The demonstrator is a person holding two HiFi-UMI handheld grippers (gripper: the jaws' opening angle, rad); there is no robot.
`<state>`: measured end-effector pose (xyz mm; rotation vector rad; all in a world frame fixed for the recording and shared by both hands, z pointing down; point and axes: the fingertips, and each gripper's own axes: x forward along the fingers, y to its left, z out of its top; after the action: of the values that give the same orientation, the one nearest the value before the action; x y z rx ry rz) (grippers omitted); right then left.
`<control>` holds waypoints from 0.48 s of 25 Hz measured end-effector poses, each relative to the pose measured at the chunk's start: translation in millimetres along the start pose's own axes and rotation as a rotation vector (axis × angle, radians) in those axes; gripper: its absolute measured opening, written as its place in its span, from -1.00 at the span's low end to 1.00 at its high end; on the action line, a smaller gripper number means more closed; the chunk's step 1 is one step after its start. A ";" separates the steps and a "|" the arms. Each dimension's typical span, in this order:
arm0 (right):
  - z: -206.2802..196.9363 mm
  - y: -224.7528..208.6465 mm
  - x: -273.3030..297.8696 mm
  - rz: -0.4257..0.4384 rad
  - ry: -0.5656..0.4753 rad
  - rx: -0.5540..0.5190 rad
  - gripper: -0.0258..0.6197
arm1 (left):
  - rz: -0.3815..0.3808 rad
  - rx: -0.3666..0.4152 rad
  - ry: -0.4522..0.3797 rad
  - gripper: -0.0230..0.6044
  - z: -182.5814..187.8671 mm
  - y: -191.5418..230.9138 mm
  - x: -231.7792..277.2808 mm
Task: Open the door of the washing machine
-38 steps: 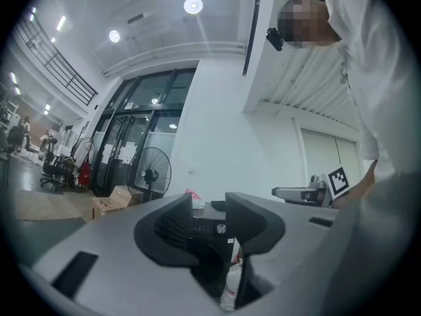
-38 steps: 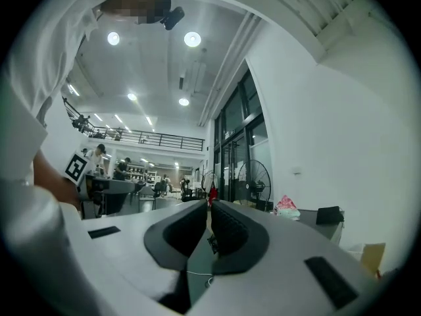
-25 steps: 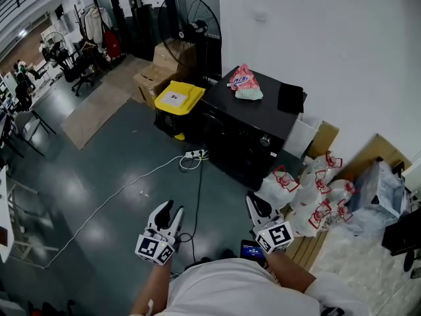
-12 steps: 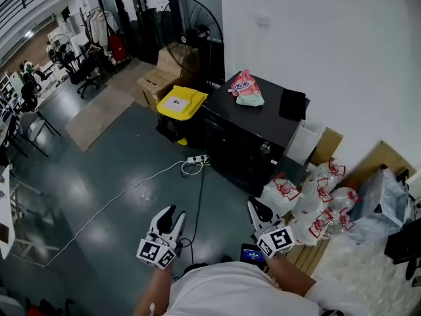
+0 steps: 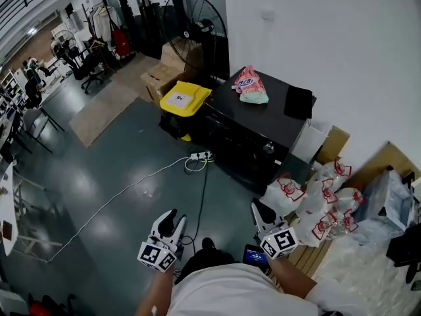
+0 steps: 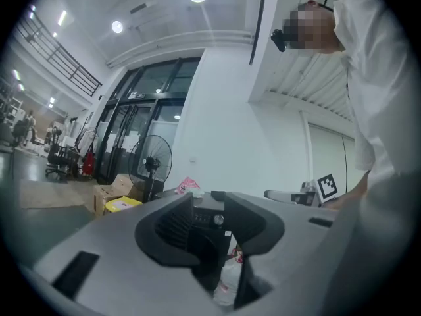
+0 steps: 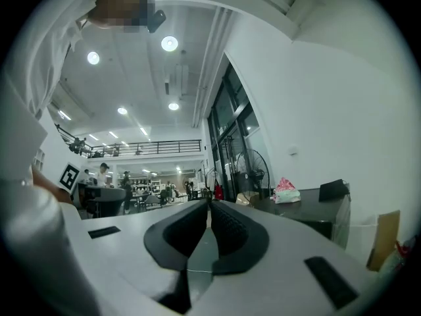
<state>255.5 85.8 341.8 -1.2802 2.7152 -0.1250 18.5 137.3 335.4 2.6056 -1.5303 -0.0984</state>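
The black washing machine (image 5: 247, 140) stands against the white wall, its front facing the floor space, with a pink bag (image 5: 250, 86) and a flat black thing on its top. Its door looks closed. My left gripper (image 5: 173, 220) hovers low over the floor, well short of the machine. Its jaws stand open, have just been closing a little, and hold nothing. Between them the left gripper view shows the machine's panel (image 6: 212, 220). My right gripper (image 5: 262, 210) is level with it, jaws shut and empty (image 7: 209, 204), the machine (image 7: 299, 209) off to its right.
A yellow-lidded bin (image 5: 183, 101) stands left of the machine, with cardboard boxes (image 5: 163, 78) and a standing fan (image 5: 197, 24) behind. A power strip and cables (image 5: 197, 157) lie on the floor. White bags with red print (image 5: 316, 199) pile up at the right.
Both grippers have sunk slightly in the head view. A dark shoe has come into sight between them. The machine sits a little further right in the view.
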 end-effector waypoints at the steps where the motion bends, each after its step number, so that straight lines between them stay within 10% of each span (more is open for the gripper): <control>1: -2.1 -0.5 3.4 0.005 0.000 0.002 -0.79 | 0.002 0.001 0.001 -0.47 -1.1 2.6 1.6; 12: -7.4 -21.2 71.5 0.020 0.039 -0.009 -0.79 | 0.022 -0.053 -0.020 -0.51 -2.7 66.1 46.1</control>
<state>225.5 17.2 345.6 -1.2664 2.7635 -0.1374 -15.9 65.4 347.2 2.5540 -1.5406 -0.1611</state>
